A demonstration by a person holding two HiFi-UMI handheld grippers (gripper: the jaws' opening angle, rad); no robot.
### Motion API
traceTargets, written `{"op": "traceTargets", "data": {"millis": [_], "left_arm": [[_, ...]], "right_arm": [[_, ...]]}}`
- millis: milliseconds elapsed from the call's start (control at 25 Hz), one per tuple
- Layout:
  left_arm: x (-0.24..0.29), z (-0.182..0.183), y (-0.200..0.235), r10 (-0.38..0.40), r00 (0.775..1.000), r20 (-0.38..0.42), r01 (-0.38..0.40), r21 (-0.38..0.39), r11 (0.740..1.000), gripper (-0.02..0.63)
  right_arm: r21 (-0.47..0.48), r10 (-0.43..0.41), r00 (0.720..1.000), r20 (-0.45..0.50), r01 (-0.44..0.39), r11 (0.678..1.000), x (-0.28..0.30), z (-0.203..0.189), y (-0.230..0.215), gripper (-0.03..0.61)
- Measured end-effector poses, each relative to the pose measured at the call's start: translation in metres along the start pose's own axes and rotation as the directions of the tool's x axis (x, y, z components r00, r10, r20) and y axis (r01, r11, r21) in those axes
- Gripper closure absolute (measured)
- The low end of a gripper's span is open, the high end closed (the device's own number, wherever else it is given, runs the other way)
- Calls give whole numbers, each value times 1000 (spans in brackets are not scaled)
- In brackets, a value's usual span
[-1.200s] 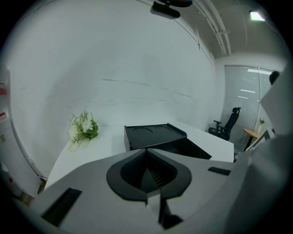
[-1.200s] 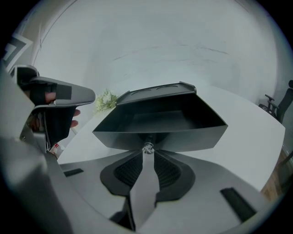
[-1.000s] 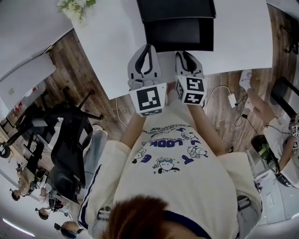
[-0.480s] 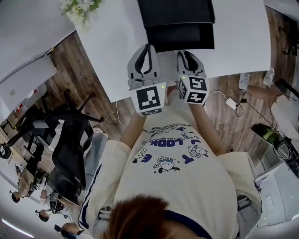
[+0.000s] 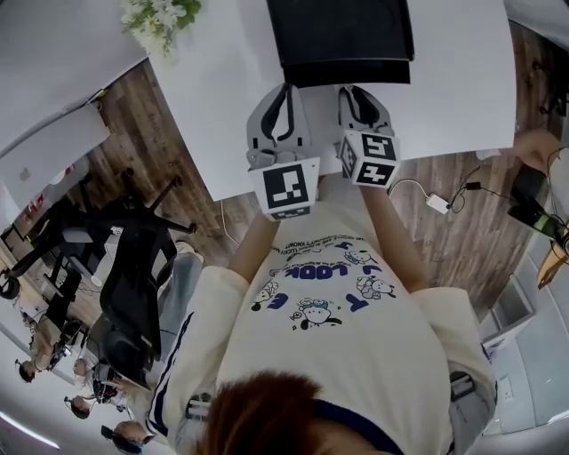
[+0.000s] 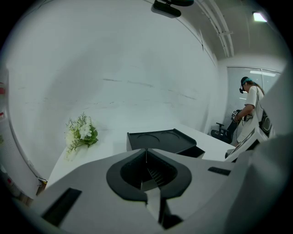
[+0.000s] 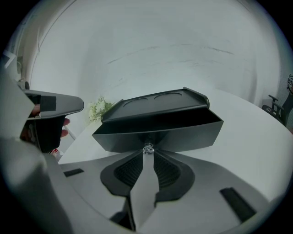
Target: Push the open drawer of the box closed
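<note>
White shirt (image 5: 324, 338) printed "LOOK", right tongs (image 7: 146, 156) closed at drawer knob (image 7: 148, 148)

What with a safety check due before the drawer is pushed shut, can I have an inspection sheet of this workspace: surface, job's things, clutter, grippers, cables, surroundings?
Surface: white table.
Job's things: black box with round recesses in its lid; its black drawer stands open toward the person, with a small shiny knob on the front.
Clutter: bunch of white flowers with green leaves at the table's far-left corner.
Grippers: left gripper shut, empty, short of the box; right gripper shut, tips at the knob.
Cables: white cable with adapter on the floor.
Surroundings: wooden floor, black office chair, a standing person.
</note>
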State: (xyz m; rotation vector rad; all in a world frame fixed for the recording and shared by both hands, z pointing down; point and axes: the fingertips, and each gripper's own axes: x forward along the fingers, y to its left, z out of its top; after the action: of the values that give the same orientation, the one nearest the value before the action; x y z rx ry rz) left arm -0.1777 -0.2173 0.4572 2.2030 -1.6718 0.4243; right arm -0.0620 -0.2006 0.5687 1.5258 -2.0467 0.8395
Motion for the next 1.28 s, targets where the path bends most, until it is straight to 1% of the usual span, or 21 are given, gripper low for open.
{"op": "traceTargets", "data": {"millis": [600, 1040, 1080, 1160, 1200, 1280], "left_arm": [[17, 3, 17, 28, 999, -19, -28, -14, 1000, 597], [15, 2, 19, 32, 999, -18, -32, -29, 999, 597], [15, 2, 19, 31, 999, -17, -31, -31, 999, 597], [13, 3, 17, 27, 1000, -12, -27, -33, 999, 597], [12, 4, 16, 24, 1000, -8, -24, -34, 999, 597], [8, 7, 14, 16, 1000, 4, -16, -33, 999, 597]], "right_arm": [[-12, 1, 1000, 18, 0, 1000, 30, 31, -6, 491], [-19, 12, 1000, 16, -11, 1000, 35, 33, -4, 486], [-16, 16, 1000, 12, -16, 1000, 35, 32, -4, 483], [-9, 25, 1000, 3, -25, 1000, 31, 28, -2, 448], [-6, 25, 1000, 2, -25, 1000, 27, 27, 0, 440], [-3, 16, 1000, 11, -16, 1000, 17, 25, 2, 440]]}}
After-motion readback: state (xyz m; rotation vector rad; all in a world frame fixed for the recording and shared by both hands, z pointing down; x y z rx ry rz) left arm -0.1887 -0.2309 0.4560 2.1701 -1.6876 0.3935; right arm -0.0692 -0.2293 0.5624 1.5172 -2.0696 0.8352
